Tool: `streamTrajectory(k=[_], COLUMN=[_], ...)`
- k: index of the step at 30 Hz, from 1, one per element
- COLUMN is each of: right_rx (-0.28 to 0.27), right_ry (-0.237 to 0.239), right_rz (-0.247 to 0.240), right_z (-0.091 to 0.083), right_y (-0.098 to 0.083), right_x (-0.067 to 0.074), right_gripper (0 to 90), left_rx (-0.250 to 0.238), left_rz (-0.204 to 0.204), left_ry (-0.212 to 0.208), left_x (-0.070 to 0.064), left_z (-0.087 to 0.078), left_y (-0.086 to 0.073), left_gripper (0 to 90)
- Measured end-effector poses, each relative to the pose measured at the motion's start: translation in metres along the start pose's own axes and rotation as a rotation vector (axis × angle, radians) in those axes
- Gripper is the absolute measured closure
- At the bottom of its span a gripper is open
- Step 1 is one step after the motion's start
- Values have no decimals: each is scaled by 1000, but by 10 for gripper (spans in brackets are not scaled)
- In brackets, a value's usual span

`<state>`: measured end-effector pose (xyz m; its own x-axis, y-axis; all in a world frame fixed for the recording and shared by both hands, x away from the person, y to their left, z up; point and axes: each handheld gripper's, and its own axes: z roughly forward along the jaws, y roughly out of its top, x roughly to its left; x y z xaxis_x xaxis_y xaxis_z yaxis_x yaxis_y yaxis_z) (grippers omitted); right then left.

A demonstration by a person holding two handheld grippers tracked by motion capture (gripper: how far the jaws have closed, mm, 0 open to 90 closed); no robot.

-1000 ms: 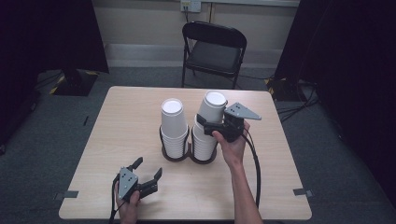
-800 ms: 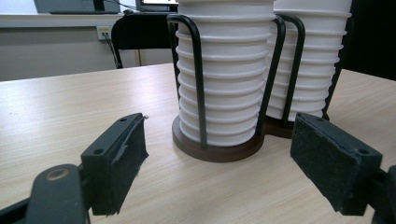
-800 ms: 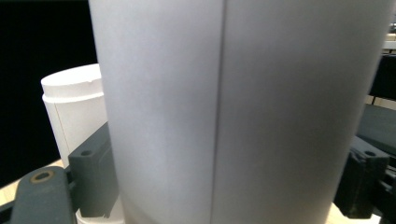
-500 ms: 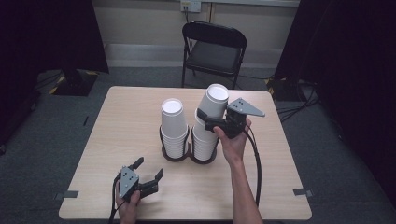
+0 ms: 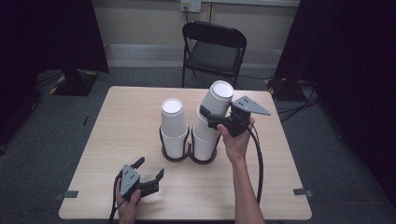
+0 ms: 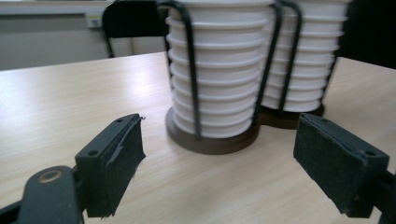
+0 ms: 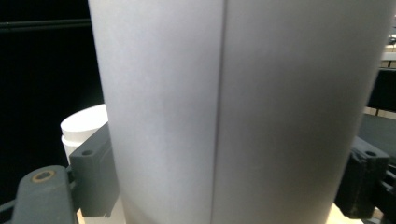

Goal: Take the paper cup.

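Two stacks of white paper cups stand in a black wire holder at the table's middle: a left stack and a right stack. The top cup of the right stack is raised and tilted to the right, with my right gripper shut on its side. In the right gripper view that cup sits between both jaws, and the left stack's top shows behind. My left gripper rests open near the table's front left. Its pads face the holder's base, with nothing between them.
A black folding chair stands behind the wooden table. Dark curtains hang at both sides of the room. The right gripper's cable trails along the forearm toward the front edge.
The right gripper has lifted the top cup a little out of the right stack and tipped it to the right. The left gripper has not moved.
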<state>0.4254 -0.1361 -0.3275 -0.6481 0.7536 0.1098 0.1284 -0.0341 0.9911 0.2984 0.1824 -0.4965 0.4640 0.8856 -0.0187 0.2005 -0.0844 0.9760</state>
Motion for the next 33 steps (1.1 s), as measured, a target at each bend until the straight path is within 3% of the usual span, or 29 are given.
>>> streamTrajectory(k=[2,5,10,13,21,27,33], right_rx=[-7,-25,-28,-44,-64,-70,-72], right_ry=[-8,-3,-35,-39,-66,-90,-111], right_rz=[-4,33,23,55,74,91,133], right_z=[-3,-9,-17,-25,-42,-56,-73], right_y=[2,4,6,8,4,-6,-13], right_x=[0,-2,-5,-9,-15,-15,-21], right_gripper=[135,135,135,135,136,136,137], left_rx=[5,4,-3,-15,-8,-8,8], left_rz=[5,19,25,28,42,-7,4], left_ry=[5,5,4,17,29,39,9], left_x=[0,-2,-2,-3,-4,-1,-1], left_z=[0,1,0,-1,-2,-4,-5], left_y=[0,0,0,-1,-1,-1,-1], left_gripper=[156,156,158,158,157,158,158])
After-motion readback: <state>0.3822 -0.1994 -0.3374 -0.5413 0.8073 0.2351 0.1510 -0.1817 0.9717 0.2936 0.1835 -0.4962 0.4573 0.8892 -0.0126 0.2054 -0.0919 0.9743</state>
